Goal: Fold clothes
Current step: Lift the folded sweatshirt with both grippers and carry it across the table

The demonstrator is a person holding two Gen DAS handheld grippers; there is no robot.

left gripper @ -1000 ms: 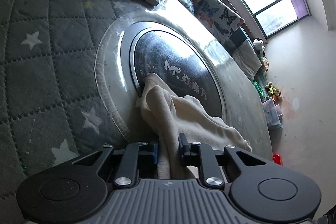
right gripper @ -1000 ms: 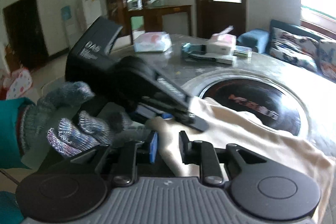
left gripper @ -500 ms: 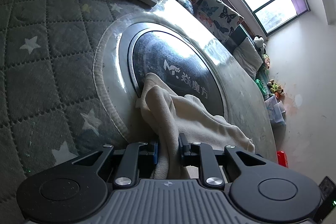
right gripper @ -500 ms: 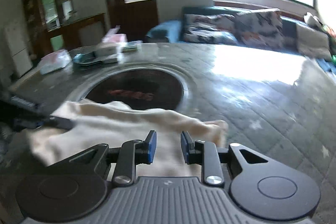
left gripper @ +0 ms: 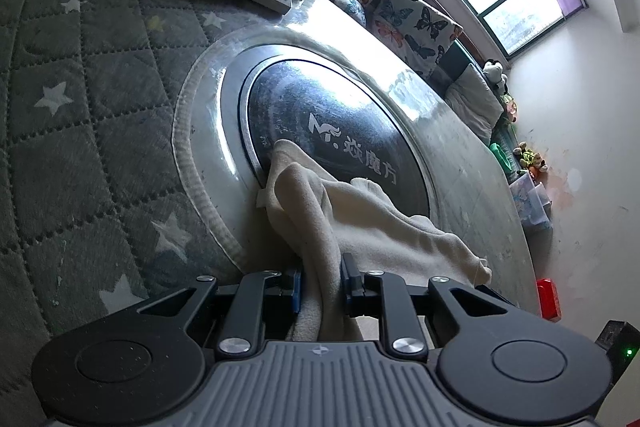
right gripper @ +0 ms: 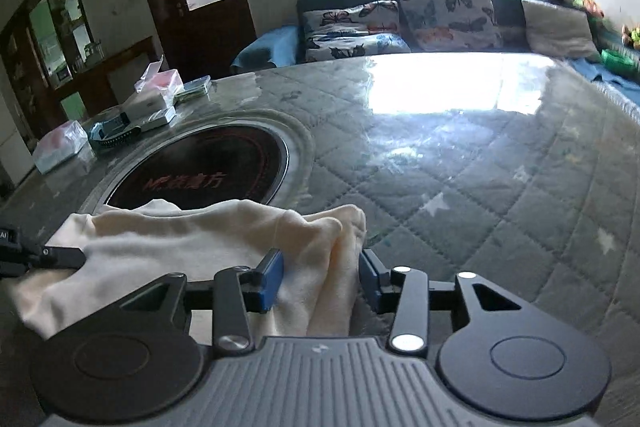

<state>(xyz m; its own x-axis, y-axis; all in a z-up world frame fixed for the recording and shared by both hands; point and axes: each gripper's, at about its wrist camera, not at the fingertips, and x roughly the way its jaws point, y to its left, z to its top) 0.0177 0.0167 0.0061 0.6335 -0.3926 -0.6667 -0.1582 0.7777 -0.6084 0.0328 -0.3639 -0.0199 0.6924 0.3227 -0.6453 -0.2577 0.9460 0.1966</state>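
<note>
Right wrist view: right gripper (right gripper: 320,279) jaws opening around the cream garment's (right gripper: 192,239) bunched end; its length runs across the worktop (right gripper: 460,187) to the clamped left gripper (left gripper: 320,283).

"M." logo + Chinese chars "焱魔方" on black round cooktop (left gripper: 340,131).

Left claw (left gripper: 320,285): narrow gap, pads pinching a fold of the cream cloth (left gripper: 360,227), tilted downward over the table (left gripper: 80,107). Right claw (right gripper: 320,279): jaws opening, cloth bunched loosely between them, likewise angled down toward the table.
</note>
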